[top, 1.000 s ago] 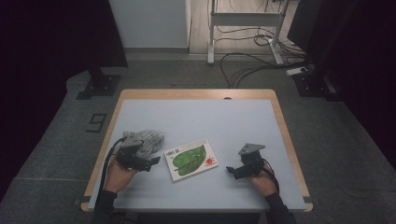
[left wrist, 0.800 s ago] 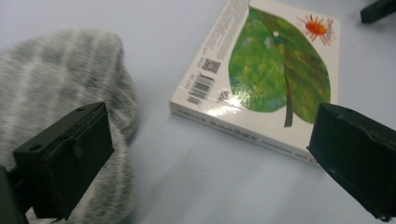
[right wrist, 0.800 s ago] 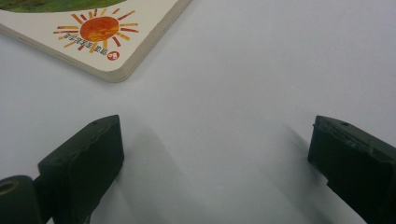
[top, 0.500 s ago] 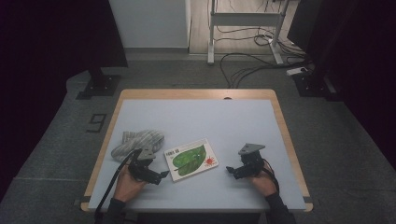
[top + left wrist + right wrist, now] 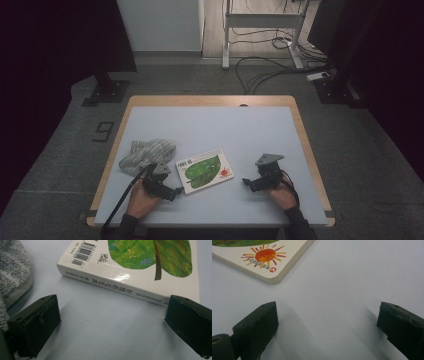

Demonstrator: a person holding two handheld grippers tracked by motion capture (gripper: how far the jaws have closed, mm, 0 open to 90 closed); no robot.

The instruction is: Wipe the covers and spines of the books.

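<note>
A white board book (image 5: 205, 170) with a green leaf and a red sun on its cover lies flat near the table's front middle. My left gripper (image 5: 175, 192) rests on the table just left of the book, open, its jaws facing the book's spine (image 5: 112, 286) with bare table between them. My right gripper (image 5: 247, 182) sits to the right of the book, open and holding nothing; the book's sun corner (image 5: 265, 257) lies ahead of its left jaw. A grey fuzzy cloth (image 5: 146, 154) is bunched up left of the book, beside the left gripper (image 5: 117, 332).
The pale blue table top (image 5: 210, 130) has a wooden rim (image 5: 307, 145). Beyond the far edge stand a metal frame and loose cables (image 5: 270, 70) on the floor. A dark stand base (image 5: 107, 92) sits at the back left.
My left gripper has come off the grey cloth and moved toward the table's front, down beside the book's left edge. The cloth now lies uncovered. The right gripper has stayed put.
</note>
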